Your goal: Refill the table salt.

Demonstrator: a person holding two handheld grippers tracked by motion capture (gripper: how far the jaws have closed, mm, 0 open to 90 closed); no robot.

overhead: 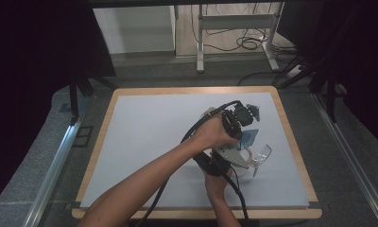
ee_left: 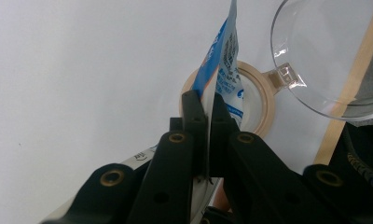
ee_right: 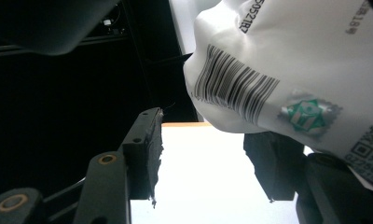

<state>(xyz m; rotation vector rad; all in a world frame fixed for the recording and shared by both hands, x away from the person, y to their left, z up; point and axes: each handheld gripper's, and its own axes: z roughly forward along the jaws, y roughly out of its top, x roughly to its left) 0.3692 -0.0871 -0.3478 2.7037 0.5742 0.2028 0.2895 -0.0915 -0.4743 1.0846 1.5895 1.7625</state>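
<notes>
Basically, the left hand-held gripper (ee_left: 207, 100) was clamped tight on a blue-and-white sachet (ee_left: 224, 56), jaws together w/ the packet's edge pinched between them; in the left gripper view the sachet stood up from the jaws over a round tan-rimmed container (ee_left: 264, 100) on the pale tabletop (ee_left: 82, 70). A clear plastic lid (ee_left: 324, 51) lay just beside that container, joined to its rim by a small clear hinge, near the tabletop's wooden edge. The right hand-held gripper (ee_right: 212, 149) had its jaws apart; the sachet's white back w/ barcode and green stamp hung above and partly in front of one jaw, but whether that pad touched it I couldn't tell, and the other pad stood clear of it. From the high view both hands were bunched together at the right-middle of the tabletop, left hand (overhead: 214, 132) crossing over above the right hand (overhead: 217, 182), the blue sachet (overhead: 248, 137) showing between them, clear lid (overhead: 262, 153) just beside.
</notes>
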